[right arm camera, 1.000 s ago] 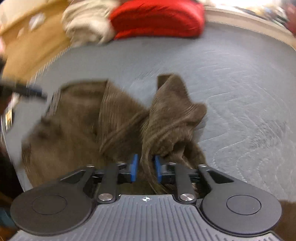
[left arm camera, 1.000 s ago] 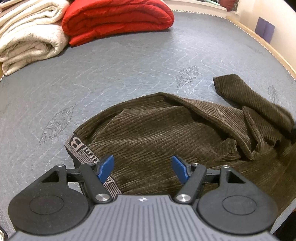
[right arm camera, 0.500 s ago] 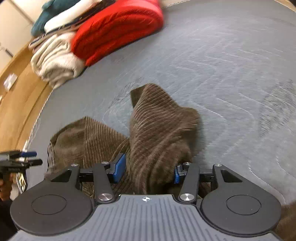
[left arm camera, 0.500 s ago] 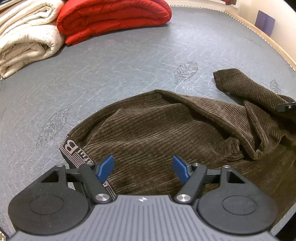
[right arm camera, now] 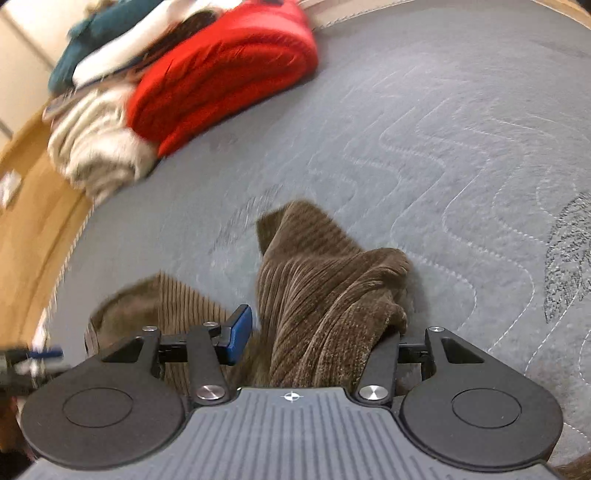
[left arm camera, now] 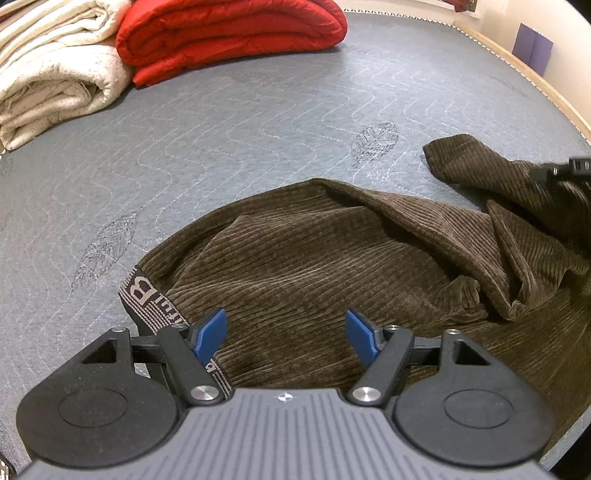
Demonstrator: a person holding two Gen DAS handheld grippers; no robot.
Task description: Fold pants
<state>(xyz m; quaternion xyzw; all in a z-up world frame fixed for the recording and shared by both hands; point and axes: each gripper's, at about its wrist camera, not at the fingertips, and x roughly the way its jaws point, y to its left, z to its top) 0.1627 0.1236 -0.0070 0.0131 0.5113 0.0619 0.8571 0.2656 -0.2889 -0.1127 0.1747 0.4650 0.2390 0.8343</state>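
Note:
Brown corduroy pants [left arm camera: 332, 266] lie crumpled on the grey quilted mattress [left arm camera: 258, 122]. Their lettered waistband [left arm camera: 147, 299] lies by my left gripper's left finger. My left gripper [left arm camera: 286, 336] is open just above the waist part, holding nothing. In the right wrist view a bunched pant leg [right arm camera: 325, 295] lies between the wide-open jaws of my right gripper [right arm camera: 317, 332]; the cloth hides the right fingertip. The right gripper's tip shows at the right edge of the left wrist view [left arm camera: 561, 170].
A folded red blanket [left arm camera: 229, 33] and a cream blanket [left arm camera: 48, 77] lie at the far left of the mattress. More folded clothes are stacked behind them [right arm camera: 110, 55]. The wooden bed edge [left arm camera: 535, 81] runs along the right.
My right gripper has opened from shut on the pant leg to wide open, and it has moved. My left gripper stays open and has shifted slightly over the waist.

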